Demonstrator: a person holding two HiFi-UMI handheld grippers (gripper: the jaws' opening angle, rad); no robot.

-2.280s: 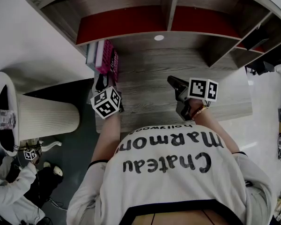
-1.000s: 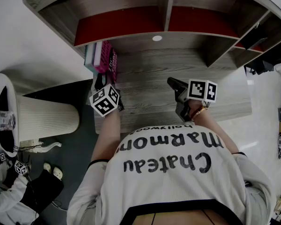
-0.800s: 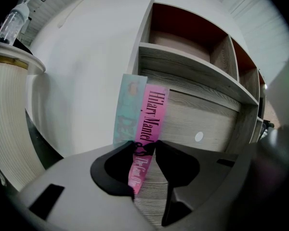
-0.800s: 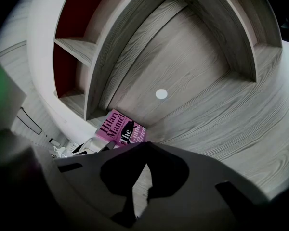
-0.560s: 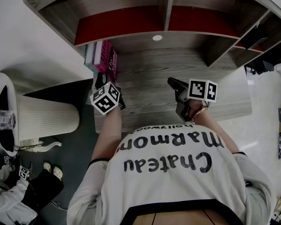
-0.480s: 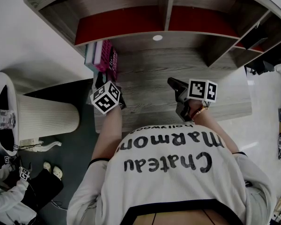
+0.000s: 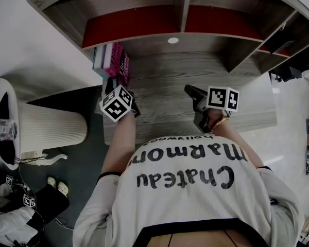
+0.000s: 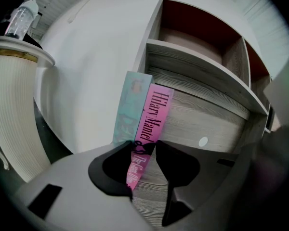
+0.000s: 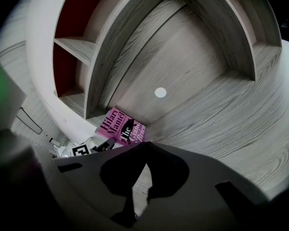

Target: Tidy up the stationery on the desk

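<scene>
The left gripper's [image 8: 145, 147] jaws were clamped on the spine of the pink book [image 8: 156, 112]. That book stood on end at the desk's [image 7: 165, 81] back left corner, touching a teal book [image 8: 130, 105] that stood between it and the left edge. Right of the books, the desk lay bare under the low shelf [image 7: 221, 36]. The right gripper [image 9: 145, 153] hung near the front edge, well apart from the books, its jaws together with nothing between them.
</scene>
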